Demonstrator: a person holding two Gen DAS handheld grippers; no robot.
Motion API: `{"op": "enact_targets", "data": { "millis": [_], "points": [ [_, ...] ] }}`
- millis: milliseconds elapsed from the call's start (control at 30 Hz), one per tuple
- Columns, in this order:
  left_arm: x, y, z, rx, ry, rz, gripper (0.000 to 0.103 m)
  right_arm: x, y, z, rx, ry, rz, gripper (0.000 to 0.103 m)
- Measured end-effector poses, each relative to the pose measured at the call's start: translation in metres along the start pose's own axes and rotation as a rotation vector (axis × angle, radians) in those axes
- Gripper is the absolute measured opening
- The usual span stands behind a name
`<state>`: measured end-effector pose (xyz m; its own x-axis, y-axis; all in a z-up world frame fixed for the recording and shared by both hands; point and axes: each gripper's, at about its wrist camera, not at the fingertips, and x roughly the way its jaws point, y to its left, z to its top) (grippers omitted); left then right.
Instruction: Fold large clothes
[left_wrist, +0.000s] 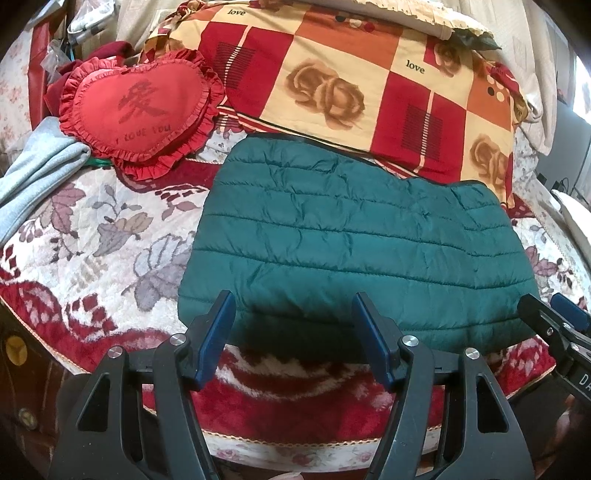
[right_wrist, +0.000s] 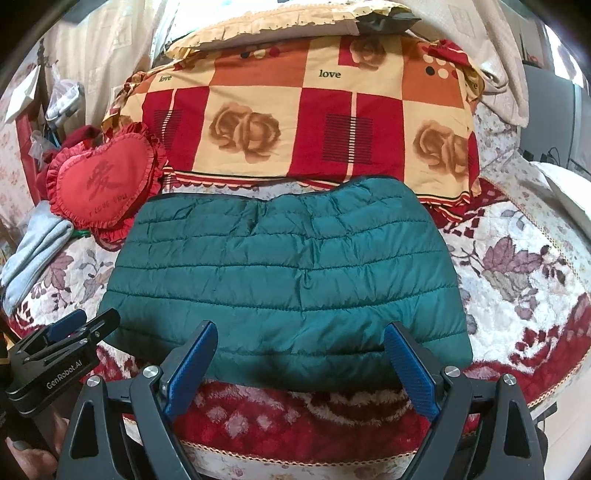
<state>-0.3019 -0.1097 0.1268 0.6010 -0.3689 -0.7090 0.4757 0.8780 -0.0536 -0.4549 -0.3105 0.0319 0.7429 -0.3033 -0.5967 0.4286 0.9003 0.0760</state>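
Observation:
A dark green quilted jacket (left_wrist: 351, 251) lies folded into a flat rectangle on the floral blanket (left_wrist: 92, 229); the right wrist view shows it (right_wrist: 291, 280) in the middle. My left gripper (left_wrist: 293, 306) hovers open over the jacket's near edge, towards its left half, with nothing between its blue pads (left_wrist: 214, 332). My right gripper (right_wrist: 301, 332) stands open over the near edge as well, its blue pads (right_wrist: 410, 365) wide apart and empty. Each gripper shows at the edge of the other's view: the right gripper (left_wrist: 557, 314) at the jacket's right corner, the left gripper (right_wrist: 81, 325) at its left corner.
A folded checked quilt (left_wrist: 362, 81) with roses lies just behind the jacket. A red heart-shaped cushion (left_wrist: 136, 110) sits at the back left beside a pale grey garment (left_wrist: 37, 173). The bed's front edge (left_wrist: 295, 435) runs below my grippers. A hand (right_wrist: 33, 454) shows at the lower left.

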Motion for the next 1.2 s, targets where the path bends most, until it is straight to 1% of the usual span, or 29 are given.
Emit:
{"op": "enact_targets", "data": {
  "millis": [167, 767, 933, 1200],
  "points": [
    [0.0015, -0.0021, 0.0010, 0.015, 0.006, 0.006, 0.066, 0.0016, 0.0019, 0.0003, 0.004, 0.007, 0.004, 0.090],
    [0.0039, -0.0042, 0.0004, 0.014, 0.014, 0.012, 0.066, 0.0036, 0.0074, -0.0034, 0.014, 0.017, 0.009, 0.090],
    [0.0061, -0.0037, -0.0003, 0.013, 0.002, 0.017, 0.066, 0.0056, 0.0073, -0.0047, 0.017, 0.023, 0.013, 0.090],
    [0.0059, 0.0015, -0.0030, 0.018, -0.053, 0.031, 0.066, 0.0088, 0.0093, -0.0071, 0.021, 0.035, 0.016, 0.090]
  ]
}}
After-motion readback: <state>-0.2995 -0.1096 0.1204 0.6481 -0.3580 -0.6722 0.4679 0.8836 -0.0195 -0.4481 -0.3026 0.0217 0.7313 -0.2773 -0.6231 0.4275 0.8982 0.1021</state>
